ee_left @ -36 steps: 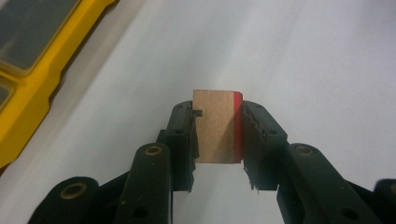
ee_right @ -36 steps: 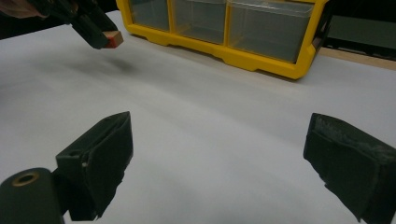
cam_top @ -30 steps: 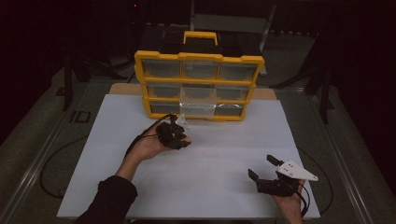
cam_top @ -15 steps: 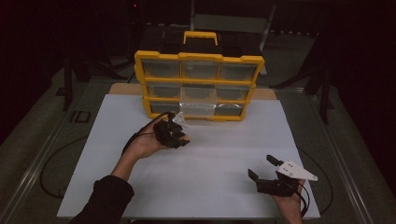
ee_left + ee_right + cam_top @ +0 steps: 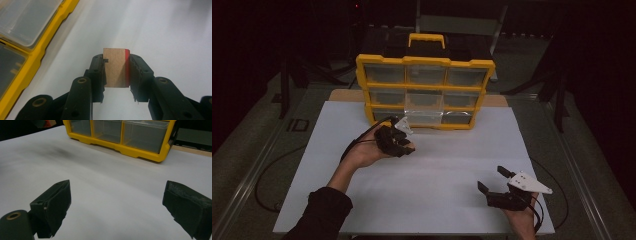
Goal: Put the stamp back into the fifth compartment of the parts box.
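Note:
A yellow organiser (image 5: 425, 90) with clear drawers stands upright at the far middle of the white table (image 5: 437, 165). Its bottom middle drawer (image 5: 422, 116) is pulled out a little. My left gripper (image 5: 398, 141) hovers just in front of the organiser's lower left corner. In the left gripper view it is shut on a small wooden block (image 5: 115, 67) with a red face on one side, above the white surface, beside the organiser's yellow edge (image 5: 37, 57). My right gripper (image 5: 496, 181) rests near the table's front right, jaws wide open with nothing between them (image 5: 117, 202).
The organiser (image 5: 120, 135) lies far ahead in the right gripper view, across bare white table. A black cable (image 5: 362, 140) trails from the left gripper. Dark floor and black stand legs (image 5: 287, 85) surround the table.
My left gripper with the block has shifted slightly nearer and left, away from the pulled-out drawer. The right gripper has stayed still.

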